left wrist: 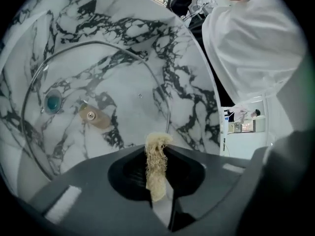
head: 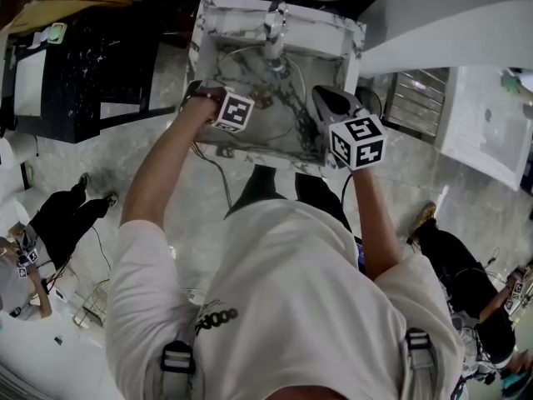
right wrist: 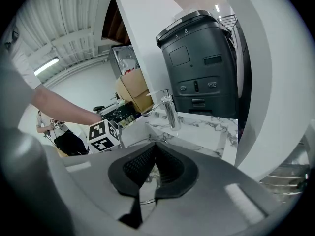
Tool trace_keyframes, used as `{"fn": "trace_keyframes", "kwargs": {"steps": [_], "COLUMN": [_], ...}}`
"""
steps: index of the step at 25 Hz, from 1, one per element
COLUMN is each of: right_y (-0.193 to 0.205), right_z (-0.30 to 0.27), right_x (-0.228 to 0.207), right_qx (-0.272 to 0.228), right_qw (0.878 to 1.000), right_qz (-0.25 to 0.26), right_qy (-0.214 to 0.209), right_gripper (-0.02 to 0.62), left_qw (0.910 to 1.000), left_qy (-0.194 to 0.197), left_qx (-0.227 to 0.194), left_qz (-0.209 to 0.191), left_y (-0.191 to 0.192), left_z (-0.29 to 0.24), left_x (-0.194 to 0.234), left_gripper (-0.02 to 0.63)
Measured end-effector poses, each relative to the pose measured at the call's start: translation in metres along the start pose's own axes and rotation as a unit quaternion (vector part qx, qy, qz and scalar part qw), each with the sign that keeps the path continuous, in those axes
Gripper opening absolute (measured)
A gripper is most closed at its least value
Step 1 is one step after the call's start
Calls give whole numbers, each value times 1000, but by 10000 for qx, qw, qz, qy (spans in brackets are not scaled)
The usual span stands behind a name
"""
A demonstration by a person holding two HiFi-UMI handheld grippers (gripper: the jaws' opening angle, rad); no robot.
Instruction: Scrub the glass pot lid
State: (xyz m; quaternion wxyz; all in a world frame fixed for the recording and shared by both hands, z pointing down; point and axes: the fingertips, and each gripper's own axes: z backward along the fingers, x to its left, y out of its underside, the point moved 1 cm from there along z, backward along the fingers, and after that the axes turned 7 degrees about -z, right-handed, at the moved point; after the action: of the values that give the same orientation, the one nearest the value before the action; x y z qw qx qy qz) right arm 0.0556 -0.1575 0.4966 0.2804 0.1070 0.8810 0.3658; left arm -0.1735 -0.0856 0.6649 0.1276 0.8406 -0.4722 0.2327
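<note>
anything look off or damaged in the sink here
Nothing stands out: the round glass pot lid sits intact in the marble-patterned sink, and the left gripper is shut on a beige fibrous scrubber.

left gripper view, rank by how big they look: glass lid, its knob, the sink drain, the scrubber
1. glass pot lid
2. loofah scrubber, nearest the camera, so likely inflated
3. lid knob
4. sink drain, nearly matching the knob, so that order is unsure
</note>
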Motion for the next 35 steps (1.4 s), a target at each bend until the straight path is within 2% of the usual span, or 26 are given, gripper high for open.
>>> {"fn": "trace_keyframes", "kwargs": {"steps": [6, 11, 15, 18, 21, 23, 29, 32, 35], "right_y": [2, 5, 7, 8, 9, 11, 13, 16, 18], "right_z": [0, -2, 0, 1, 2, 2, 4, 4, 5], "right_x": [-3, -5, -8, -12, -14, -15, -17, -17, -16], "right_qx": [10, 27, 18, 23, 37, 54, 71, 88, 99], "right_qw": [10000, 9999, 9999, 9998, 9997, 9996, 9993, 9990, 9989], "right_qz": [-35, -94, -128, -161, -189, -206, -269, -369, -375], "right_qy": [21, 49, 91, 137, 167, 188, 244, 251, 251], "right_gripper": [3, 3, 3, 3, 3, 3, 3, 3, 3], "left_qw": [9976, 9935, 9847, 9747, 9585, 9442, 8886, 8637, 8451], "left_qy": [-390, -790, -1306, -1838, -2507, -2973, -4238, -4681, -4890], "left_qx": [404, 639, 849, 835, 762, 765, 707, 346, -188], "left_qz": [408, 518, 785, 957, 1123, 1196, 1607, 1833, 2152], "left_y": [30, 39, 54, 64, 66, 65, 57, 42, 22], "left_z": [7, 1, 11, 24, 40, 52, 80, 93, 100], "left_x": [24, 52, 79, 103, 126, 141, 172, 181, 185], "left_gripper": [52, 52, 54, 54, 54, 54, 52, 52, 51]}}
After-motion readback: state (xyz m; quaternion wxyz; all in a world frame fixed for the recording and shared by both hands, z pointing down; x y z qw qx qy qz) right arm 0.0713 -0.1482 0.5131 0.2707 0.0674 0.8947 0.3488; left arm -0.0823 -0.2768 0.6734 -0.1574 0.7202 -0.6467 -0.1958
